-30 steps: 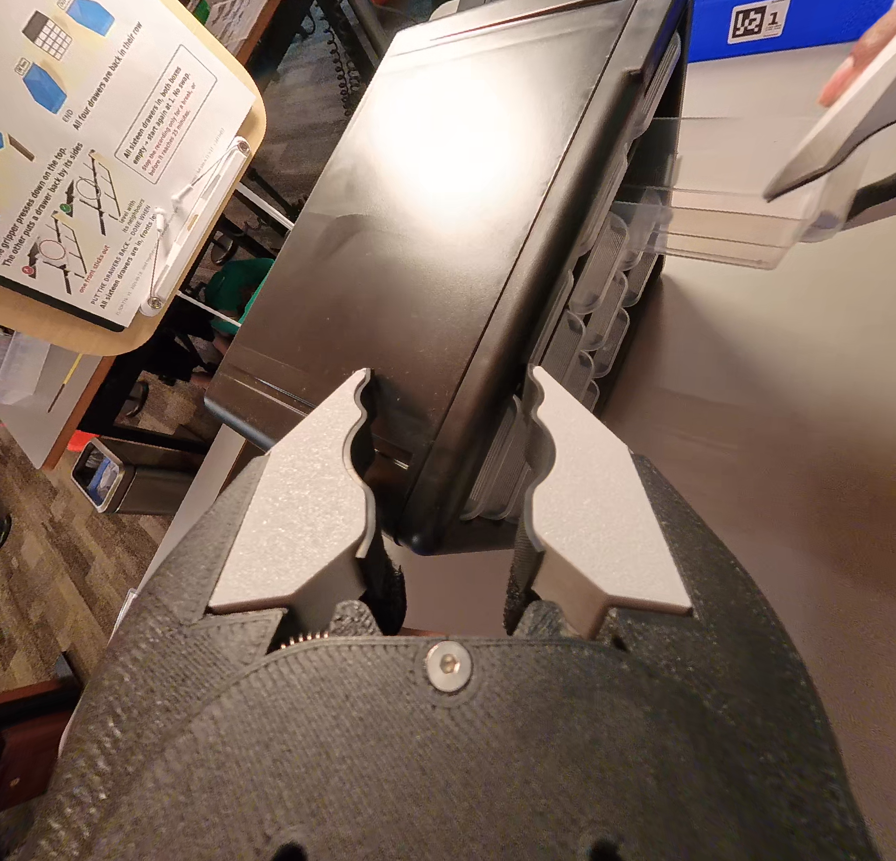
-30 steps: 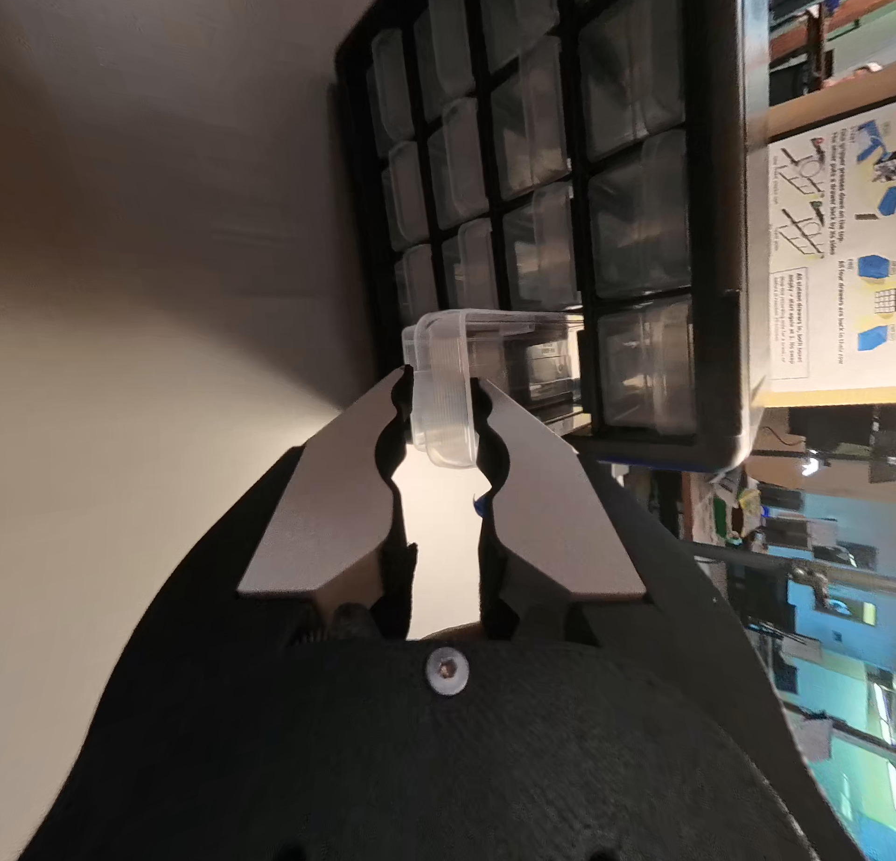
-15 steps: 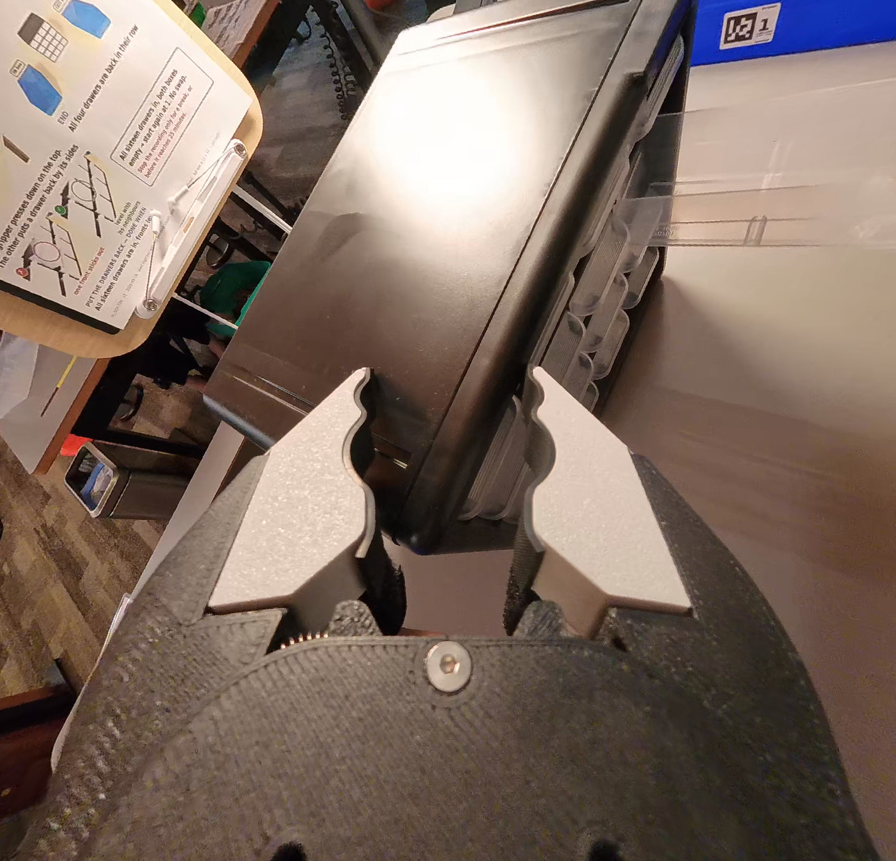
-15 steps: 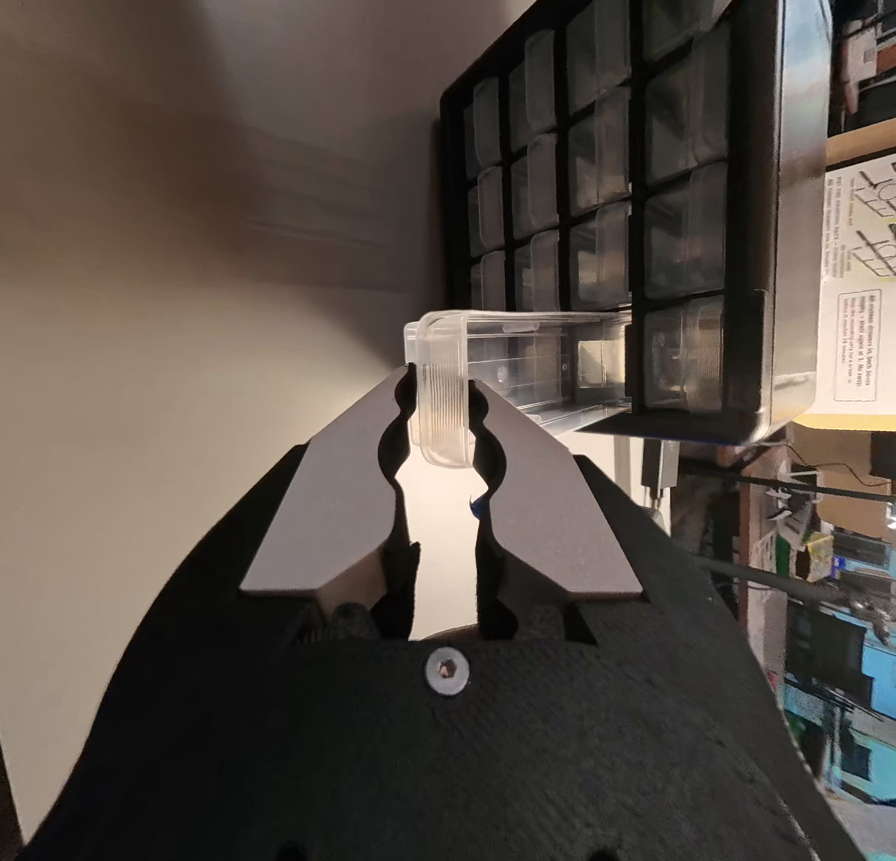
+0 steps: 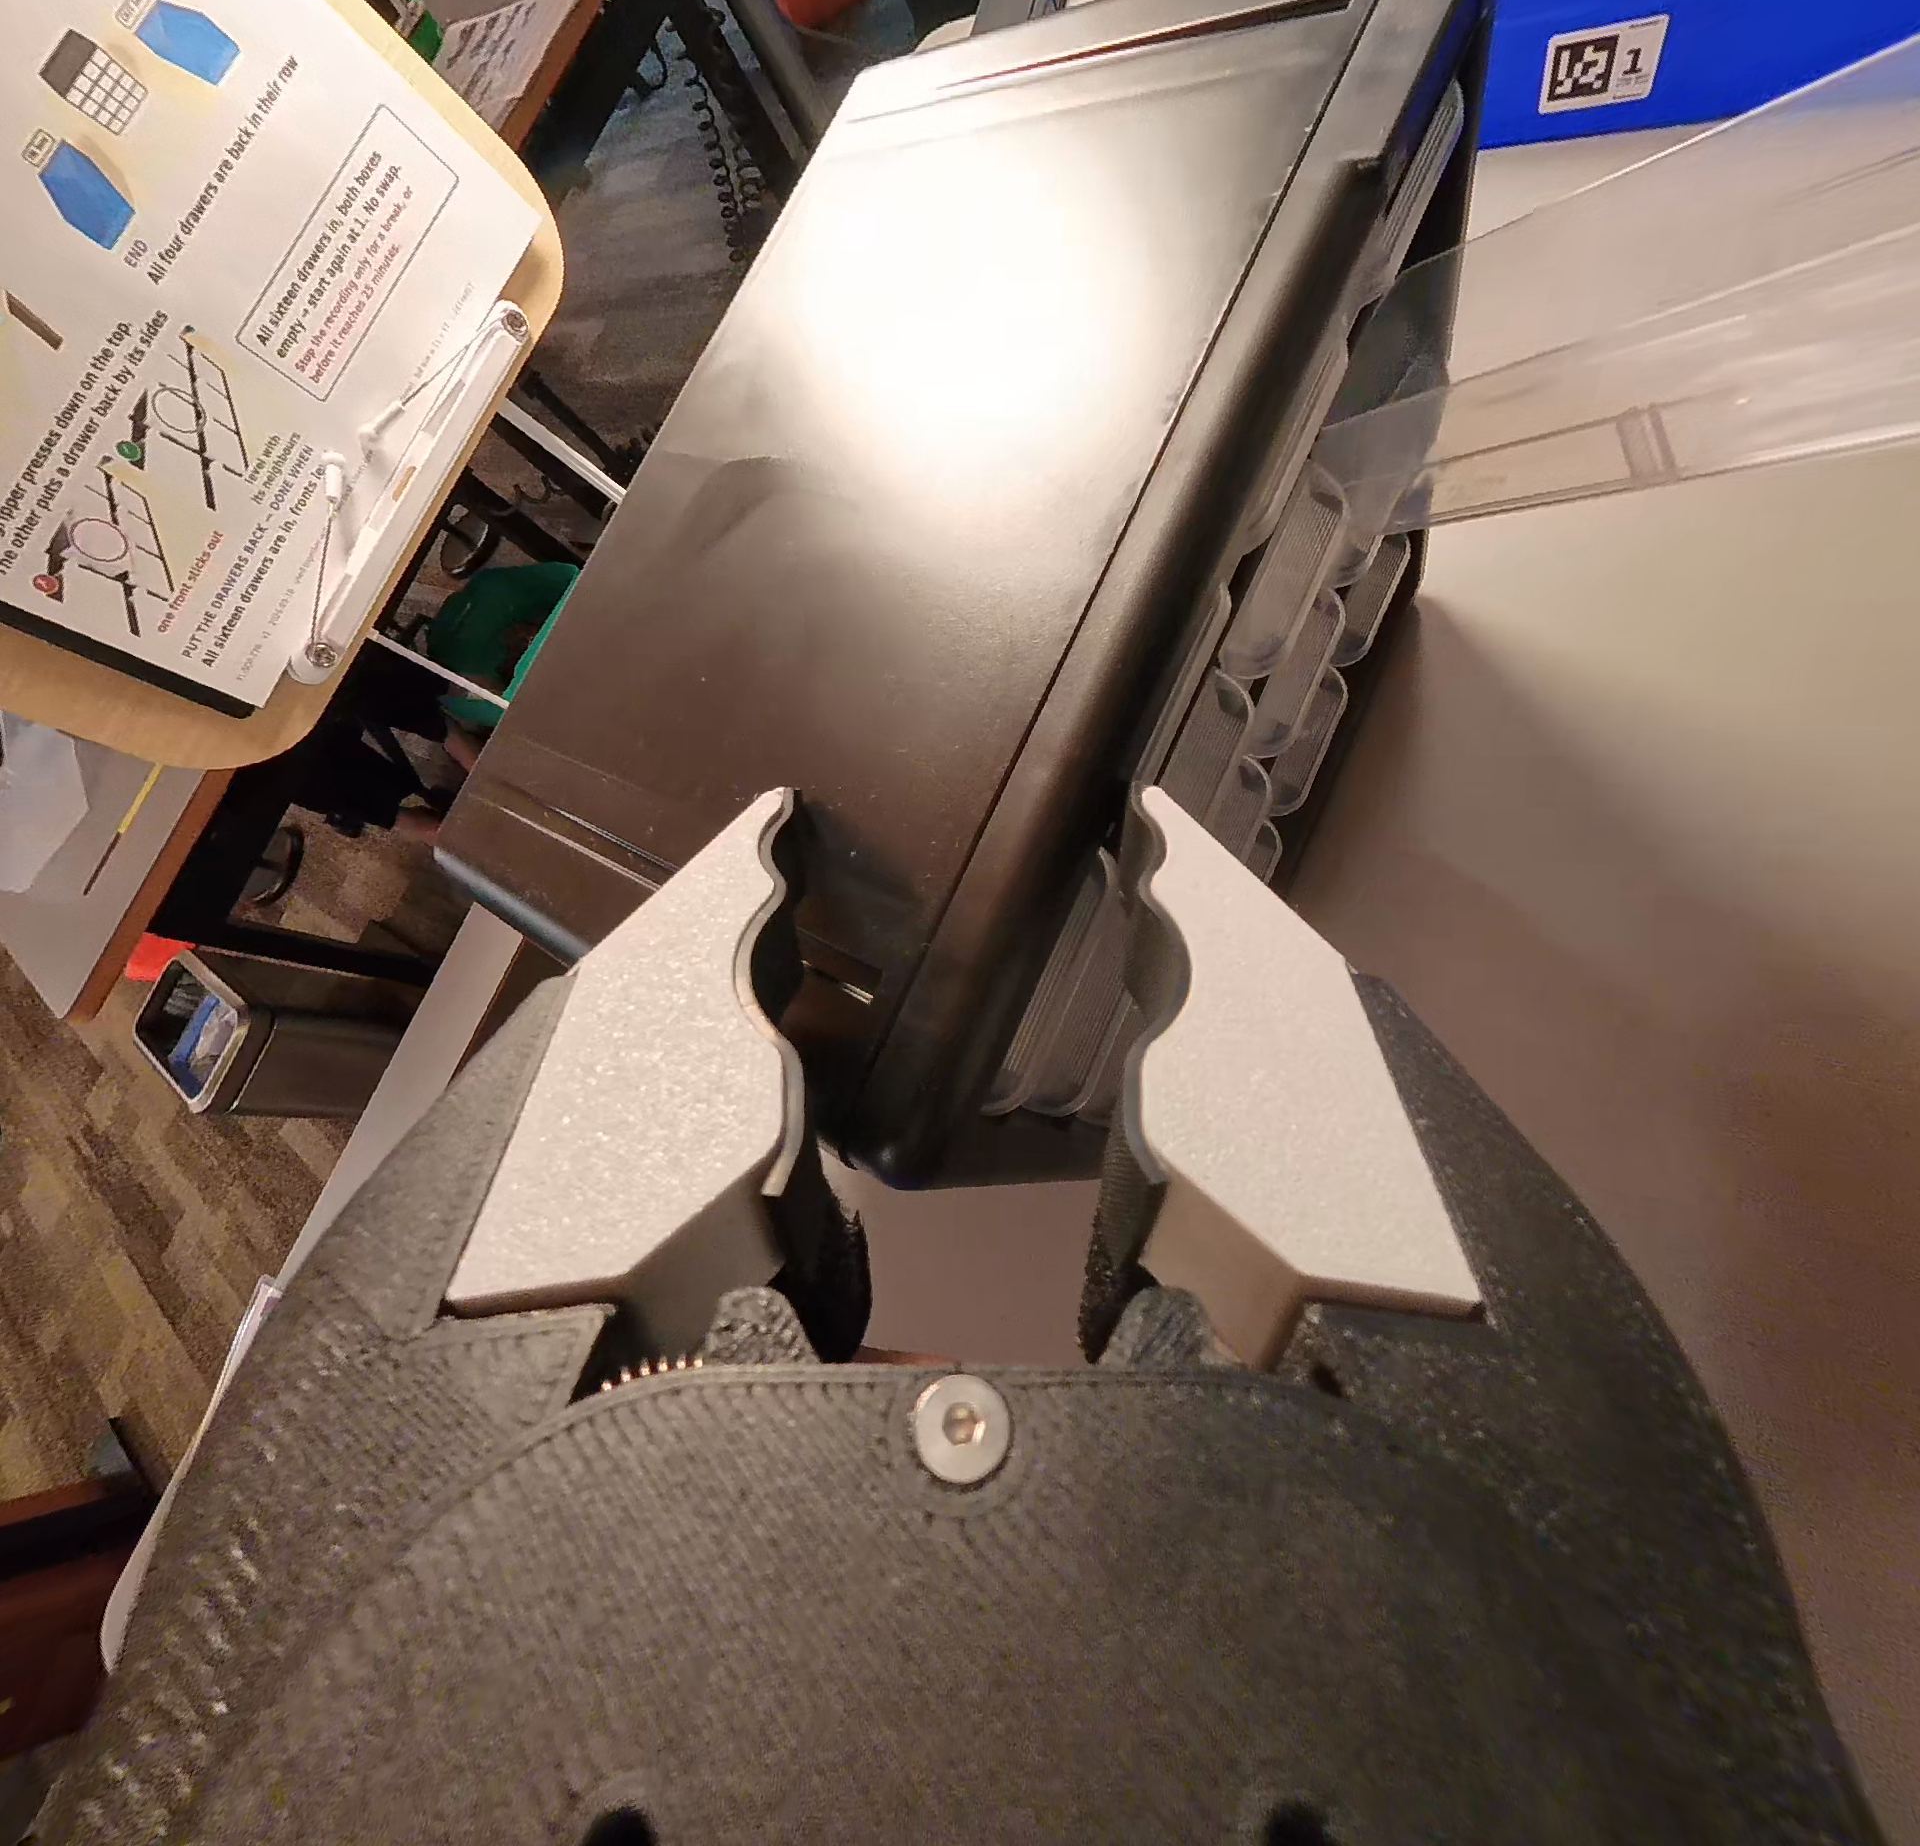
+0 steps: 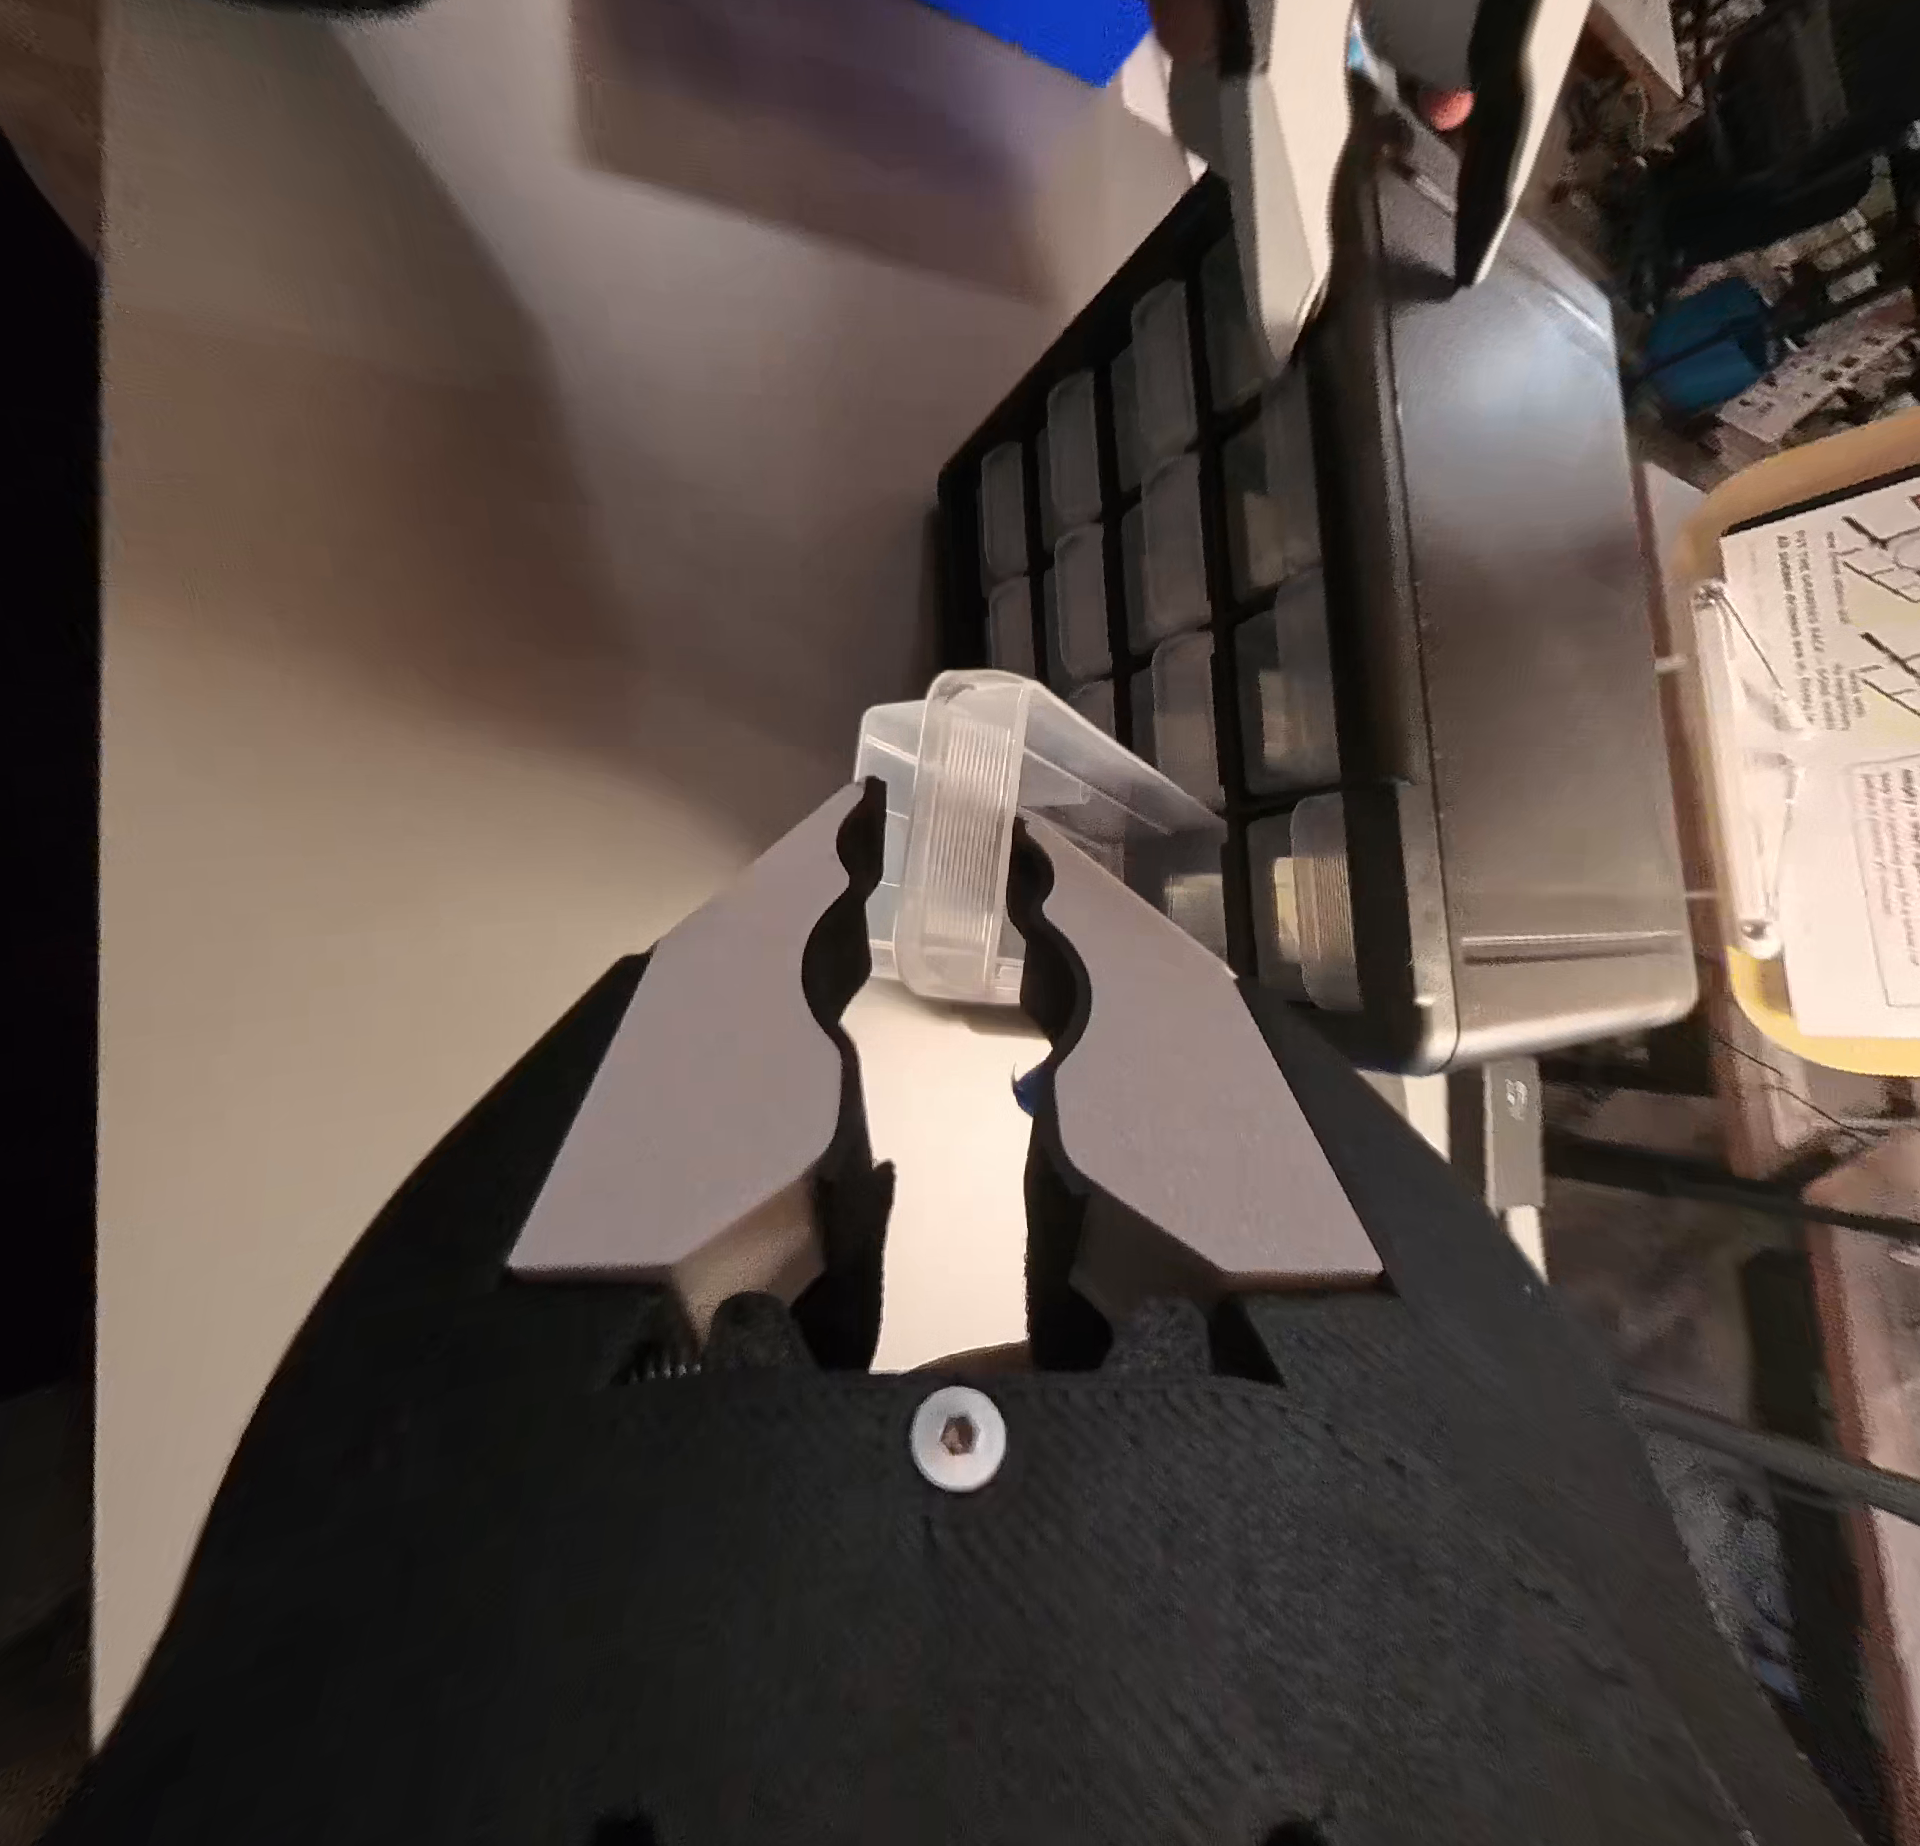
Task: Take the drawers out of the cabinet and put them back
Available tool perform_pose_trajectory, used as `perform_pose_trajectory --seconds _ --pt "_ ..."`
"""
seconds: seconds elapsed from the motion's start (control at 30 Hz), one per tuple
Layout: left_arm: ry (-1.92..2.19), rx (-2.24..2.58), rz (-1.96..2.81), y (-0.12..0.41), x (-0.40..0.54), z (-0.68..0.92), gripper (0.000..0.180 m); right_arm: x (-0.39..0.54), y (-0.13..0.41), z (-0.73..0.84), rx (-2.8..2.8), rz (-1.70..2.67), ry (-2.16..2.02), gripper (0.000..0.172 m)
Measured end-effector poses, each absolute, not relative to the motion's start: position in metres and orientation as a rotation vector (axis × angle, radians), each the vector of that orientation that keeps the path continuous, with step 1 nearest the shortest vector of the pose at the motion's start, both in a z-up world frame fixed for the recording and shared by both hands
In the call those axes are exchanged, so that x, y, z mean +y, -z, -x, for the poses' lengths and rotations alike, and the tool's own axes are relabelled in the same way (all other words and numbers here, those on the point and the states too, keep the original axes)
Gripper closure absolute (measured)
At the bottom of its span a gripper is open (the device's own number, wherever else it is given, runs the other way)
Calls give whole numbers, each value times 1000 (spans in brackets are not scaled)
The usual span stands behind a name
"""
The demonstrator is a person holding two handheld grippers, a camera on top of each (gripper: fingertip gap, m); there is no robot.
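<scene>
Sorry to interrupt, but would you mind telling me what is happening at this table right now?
A person is working a black drawer cabinet with two handheld grippers. The right gripper is clamped on the ribbed front handle of a clear plastic drawer and has it pulled out of the cabinet, tilted over the table. The left gripper, fingers apart, sits over the cabinet's top front edge. The other drawers remain in their slots.

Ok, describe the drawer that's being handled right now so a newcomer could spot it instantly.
Find the black cabinet on the pale table. Just in front of its grid of drawers, the right gripper pinches a clear drawer by its ribbed handle; unlike its neighbours, it is pulled out and tilted.
</scene>
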State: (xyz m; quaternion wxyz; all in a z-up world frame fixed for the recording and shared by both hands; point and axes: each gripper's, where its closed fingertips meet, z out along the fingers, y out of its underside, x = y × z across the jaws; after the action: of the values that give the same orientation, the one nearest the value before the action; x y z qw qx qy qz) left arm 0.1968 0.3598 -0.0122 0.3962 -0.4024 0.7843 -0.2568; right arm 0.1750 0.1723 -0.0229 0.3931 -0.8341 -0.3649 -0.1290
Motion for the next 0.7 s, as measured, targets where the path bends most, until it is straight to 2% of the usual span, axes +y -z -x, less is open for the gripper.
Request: perform_pose_trajectory --seconds 0.43,0.7 --pt "651 1988 1019 12 360 -197 120 165 -9 -185 -754 2033 -106 151" --pt "652 1987 1020 12 361 -198 120 149 -26 -185 -699 1974 -149 152"
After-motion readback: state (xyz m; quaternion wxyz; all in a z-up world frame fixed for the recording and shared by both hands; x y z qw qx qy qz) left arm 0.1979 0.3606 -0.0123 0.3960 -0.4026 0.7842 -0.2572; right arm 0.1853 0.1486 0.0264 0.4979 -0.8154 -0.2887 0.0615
